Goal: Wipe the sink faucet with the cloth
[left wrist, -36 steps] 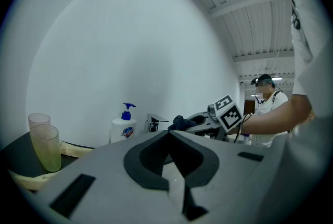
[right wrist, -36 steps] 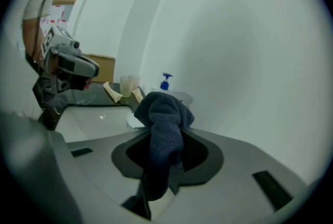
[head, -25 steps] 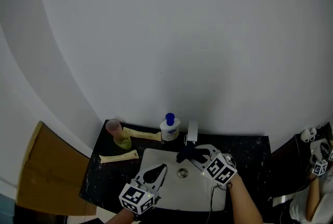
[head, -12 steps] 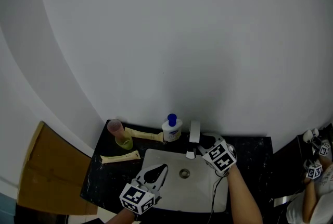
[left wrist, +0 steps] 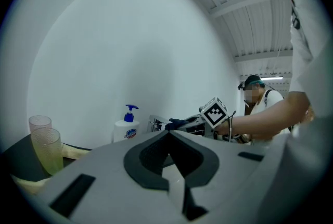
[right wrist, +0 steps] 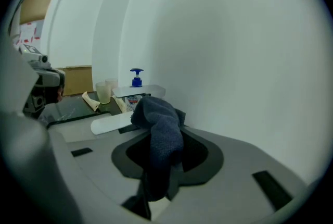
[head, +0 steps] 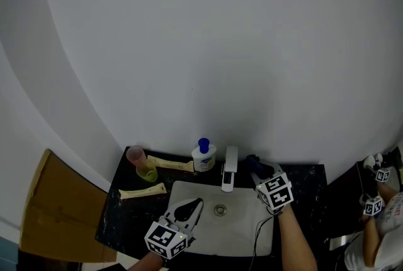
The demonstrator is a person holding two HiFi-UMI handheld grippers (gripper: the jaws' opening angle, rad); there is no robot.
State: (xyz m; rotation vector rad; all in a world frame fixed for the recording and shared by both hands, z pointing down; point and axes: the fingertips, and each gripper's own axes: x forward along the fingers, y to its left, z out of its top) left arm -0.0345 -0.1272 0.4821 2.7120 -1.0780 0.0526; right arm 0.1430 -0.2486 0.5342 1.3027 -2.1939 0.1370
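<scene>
Cloth [right wrist: 160, 137] pinched between right gripper [head: 257, 170] jaws, just right of faucet [head: 228, 170]. Left gripper [head: 194, 204] closed, empty, over sink [head: 252, 243].

Your right gripper [head: 256, 169], clamped on the dark blue cloth [right wrist: 161, 132], sits just right of the chrome faucet [head: 228, 170] behind the white sink [head: 255, 239]. The white pump bottle [head: 203, 157] stands left of the faucet.

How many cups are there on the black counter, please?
2. A pink cup stands at the back left corner of the counter; a yellow-green cup stands just in front of it, slightly to its right. None seems hidden.
</scene>
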